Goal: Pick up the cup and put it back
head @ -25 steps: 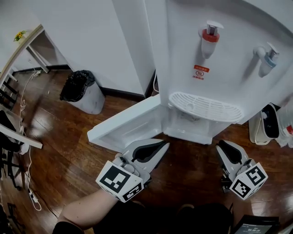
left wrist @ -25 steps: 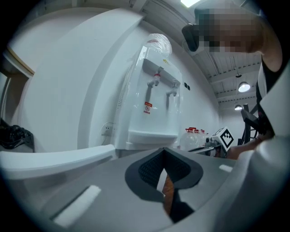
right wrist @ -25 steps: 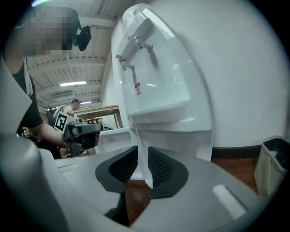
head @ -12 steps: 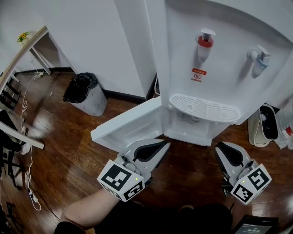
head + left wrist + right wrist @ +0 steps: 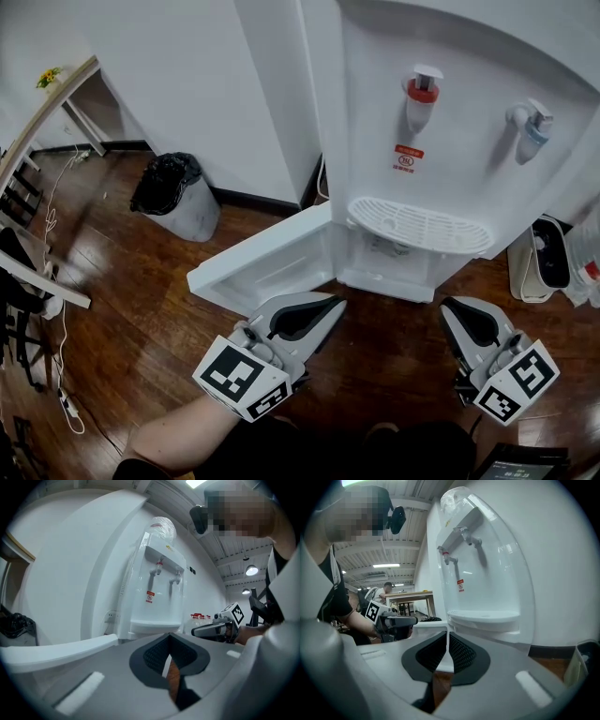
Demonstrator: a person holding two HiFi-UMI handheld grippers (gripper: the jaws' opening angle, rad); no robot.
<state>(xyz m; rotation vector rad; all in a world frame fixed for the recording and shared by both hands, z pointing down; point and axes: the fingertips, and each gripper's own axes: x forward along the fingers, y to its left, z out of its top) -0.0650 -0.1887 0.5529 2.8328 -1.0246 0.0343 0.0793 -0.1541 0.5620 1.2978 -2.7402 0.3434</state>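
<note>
While the person holds both tools low over the dark wooden floor (image 5: 131,300), the left gripper (image 5: 334,302) is at the bottom centre of the head view and the right gripper (image 5: 449,306) at the bottom right, well apart from each other. In the left gripper view its own jaws (image 5: 168,656) are closed, with only a thin slit between the black pads, and nothing is between them. In the right gripper view the jaws (image 5: 447,649) are also pressed together and hold nothing. Both tips point toward the white water dispenser (image 5: 450,56), which fills the upper right of the head view. On its front there is a red tap (image 5: 423,89) and, to the right of it, a blue tap (image 5: 534,127); below them is the white drip tray (image 5: 422,223). The cabinet door (image 5: 262,267) under the tray stands open and swings out toward the left gripper, near its tip but not touching it. Some pale shapes are in the open compartment (image 5: 384,258), but they are too faint, so I cannot tell where the cup is. At the left of the head view a grey bin with a black bag (image 5: 173,192) stands by the wall.
</note>
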